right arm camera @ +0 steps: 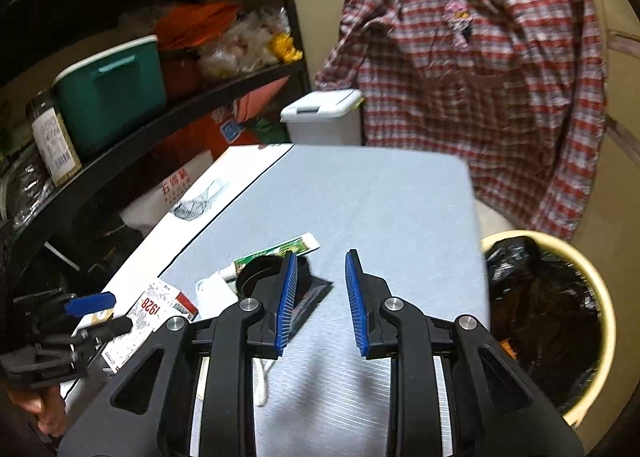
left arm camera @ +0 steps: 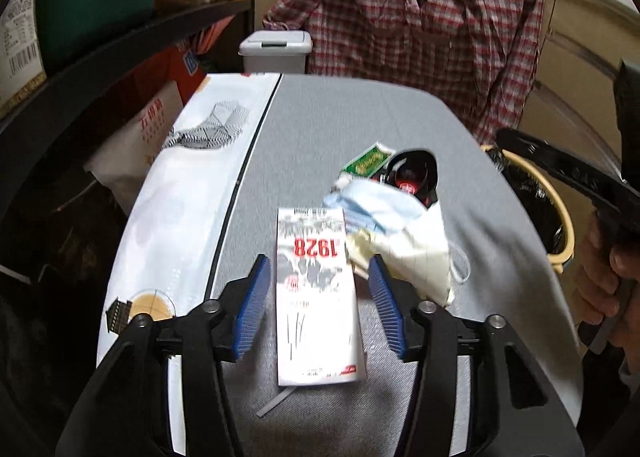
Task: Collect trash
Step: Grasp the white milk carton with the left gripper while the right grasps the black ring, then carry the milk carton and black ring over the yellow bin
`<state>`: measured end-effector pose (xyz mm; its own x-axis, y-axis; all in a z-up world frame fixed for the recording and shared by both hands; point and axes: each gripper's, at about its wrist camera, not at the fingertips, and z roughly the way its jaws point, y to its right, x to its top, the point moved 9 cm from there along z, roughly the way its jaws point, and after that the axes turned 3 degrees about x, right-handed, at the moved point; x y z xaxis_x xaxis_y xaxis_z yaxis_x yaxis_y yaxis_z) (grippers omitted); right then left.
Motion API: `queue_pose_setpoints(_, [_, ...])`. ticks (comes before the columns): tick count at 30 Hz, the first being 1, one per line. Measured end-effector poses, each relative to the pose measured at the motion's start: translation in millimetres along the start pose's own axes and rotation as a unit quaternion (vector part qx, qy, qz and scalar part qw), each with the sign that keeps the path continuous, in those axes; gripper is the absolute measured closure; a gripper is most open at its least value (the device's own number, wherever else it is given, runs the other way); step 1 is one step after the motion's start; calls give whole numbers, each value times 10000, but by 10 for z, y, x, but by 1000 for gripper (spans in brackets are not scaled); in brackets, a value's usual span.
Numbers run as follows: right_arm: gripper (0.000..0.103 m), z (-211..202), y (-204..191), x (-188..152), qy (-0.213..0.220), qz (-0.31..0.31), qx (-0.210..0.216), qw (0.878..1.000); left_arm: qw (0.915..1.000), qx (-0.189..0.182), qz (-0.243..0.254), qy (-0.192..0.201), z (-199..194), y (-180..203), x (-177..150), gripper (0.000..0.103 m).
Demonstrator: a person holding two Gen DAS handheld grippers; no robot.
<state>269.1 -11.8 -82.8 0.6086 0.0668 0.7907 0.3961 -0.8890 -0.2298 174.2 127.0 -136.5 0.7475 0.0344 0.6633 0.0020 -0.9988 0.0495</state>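
Observation:
A white carton (left arm camera: 316, 297) printed "1928" lies flat on the grey table (left arm camera: 360, 117). My left gripper (left arm camera: 318, 261) is open and straddles the carton, with neither blue pad touching it. Just right of the carton sits a heap: a blue face mask (left arm camera: 368, 209), crumpled white paper (left arm camera: 412, 253), a green packet (left arm camera: 368, 161) and a black cup (left arm camera: 416, 177). My right gripper (right arm camera: 322, 257) hangs open over bare table with nothing between its pads. Its left finger partly covers the black cup (right arm camera: 260, 277). The carton (right arm camera: 148, 313) shows at the lower left there.
A cream bin with a black liner (right arm camera: 548, 321) stands off the table's right edge. A white patterned sheet (left arm camera: 192, 185) covers the table's left strip. Dark shelves (right arm camera: 120, 129) with a green box rise at left. A white lidded bin (right arm camera: 320, 113) and a plaid shirt (right arm camera: 480, 77) stand behind.

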Motion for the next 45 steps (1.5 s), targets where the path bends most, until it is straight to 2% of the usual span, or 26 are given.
queue_pose_setpoints(9, [73, 379, -244, -173, -398, -145, 186, 9989, 9991, -47, 143, -406, 187, 28, -250, 49])
queue_pose_setpoints(17, [73, 613, -216, -305, -719, -158, 117, 9972, 9979, -53, 140, -625, 313, 14, -314, 51])
queue_pose_setpoints(19, [77, 644, -198, -316, -773, -102, 143, 9969, 9977, -21, 157, -652, 331, 5, -319, 52])
queue_pose_setpoints(21, [93, 669, -192, -322, -819, -47, 196, 9964, 9978, 20, 153, -646, 334, -11, -307, 54])
queue_pose_setpoints(22, [96, 674, -191, -322, -830, -38, 201, 9963, 9979, 49, 129, -640, 333, -32, -297, 55])
queue_pose_setpoints(24, [101, 664, -184, -298, -788, -45, 174, 9967, 9979, 109, 94, -628, 337, -74, -278, 56])
queue_pose_setpoints(34, [102, 392, -76, -66, -374, -11, 54, 9993, 9989, 258, -148, -353, 229, -227, -49, 56])
queue_pose_setpoints(45, [101, -16, 105, 54, -19, -32, -78, 10000, 9995, 249, -190, 96, 2, -98, 269, 56])
